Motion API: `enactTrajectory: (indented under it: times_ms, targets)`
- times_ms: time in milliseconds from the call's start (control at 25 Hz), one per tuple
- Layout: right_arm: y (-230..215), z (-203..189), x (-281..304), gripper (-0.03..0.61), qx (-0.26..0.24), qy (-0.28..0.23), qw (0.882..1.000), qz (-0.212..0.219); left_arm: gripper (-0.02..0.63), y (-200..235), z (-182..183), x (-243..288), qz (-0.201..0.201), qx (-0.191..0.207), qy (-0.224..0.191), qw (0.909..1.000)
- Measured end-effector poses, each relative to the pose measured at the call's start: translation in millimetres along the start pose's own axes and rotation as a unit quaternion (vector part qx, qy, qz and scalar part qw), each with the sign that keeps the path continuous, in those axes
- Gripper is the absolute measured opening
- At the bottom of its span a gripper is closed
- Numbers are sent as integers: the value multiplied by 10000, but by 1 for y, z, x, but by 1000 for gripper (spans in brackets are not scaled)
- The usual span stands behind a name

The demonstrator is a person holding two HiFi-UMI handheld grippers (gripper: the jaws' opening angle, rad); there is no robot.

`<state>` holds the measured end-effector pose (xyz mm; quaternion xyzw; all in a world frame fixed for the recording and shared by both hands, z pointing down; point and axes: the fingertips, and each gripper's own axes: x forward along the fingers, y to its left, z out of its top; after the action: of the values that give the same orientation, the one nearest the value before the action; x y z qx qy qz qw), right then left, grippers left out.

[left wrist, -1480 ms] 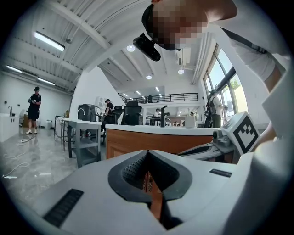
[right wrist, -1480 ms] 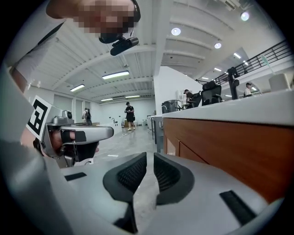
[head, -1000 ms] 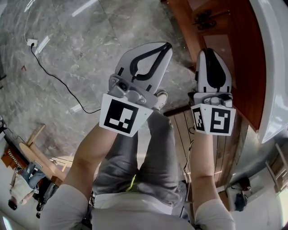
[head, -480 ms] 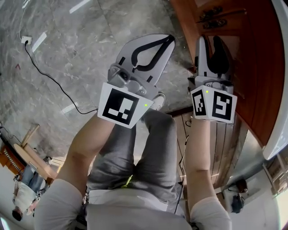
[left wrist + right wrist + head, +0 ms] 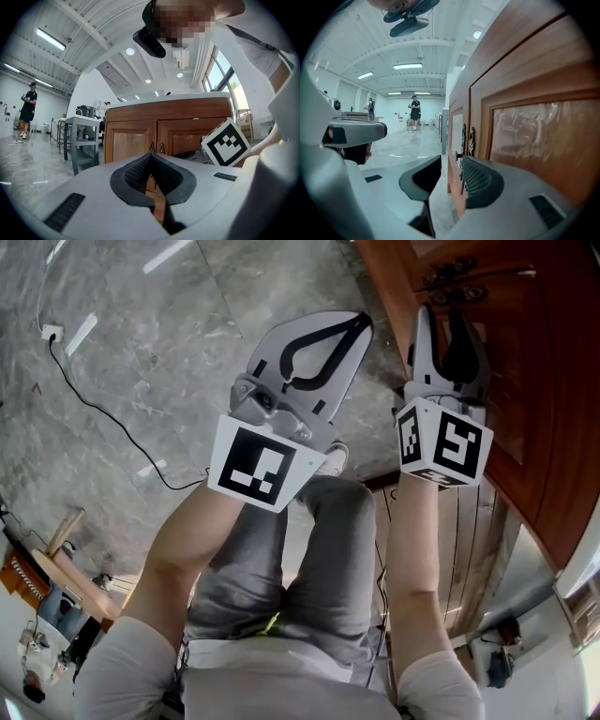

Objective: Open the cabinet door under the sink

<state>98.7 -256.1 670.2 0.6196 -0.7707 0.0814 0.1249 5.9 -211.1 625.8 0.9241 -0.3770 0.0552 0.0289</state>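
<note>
Scene: person stands facing a wooden cabinet (image 5: 164,129) under a white sink top (image 5: 173,97), grey floor (image 5: 141,352).
Cabinet door: two doors (image 5: 534,140) closed, meeting at the middle of the cabinet front.
Handles: dark ornate metal pair (image 5: 156,147) at the doors' meeting edges, upper part.
Right gripper (image 5: 450,176): jaws have just been opening and now stand wide apart. Nothing between the pads. It hovers close along the door face, handles (image 5: 468,136) ahead.
Left gripper (image 5: 151,157): jaws together at the tips, holding nothing, aimed at the centre seam.
Handling: judged a stiff hinged wood panel with a light swing. The handle looks small, hard, maybe slick.
Grip spot: the handle by the free edge, farthest from the hinges. Pinch squarely, pull outward.
</note>
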Motion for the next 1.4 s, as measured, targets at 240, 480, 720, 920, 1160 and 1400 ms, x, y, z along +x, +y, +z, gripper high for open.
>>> enactTrajectory:
  times_ms: [240,480,720,920,1160,1400]
  targets:
    - [-13,-12,10,149,-89,142,9996,-240,15,2,-11,6,-5,-10,-2,10000]
    - [-14,-17,20,125,-254,189,9988,-380,15,8,-18,9,-9,-22,-44,10000]
    - [-19,-18,22,86,-422,164,9971,-606,15,14,-25,13,25,15,-72,10000]
    - [-20,-19,21,66,-558,102,9965,-618,15,14,-29,14,31,-1,-102,9999]
    - [-15,-20,23,55,-612,131,9965,-551,15,19,-35,10,60,-58,-118,9999]
    - [-4,-23,22,52,-539,100,9974,-466,15,21,-37,4,35,-119,-85,9999]
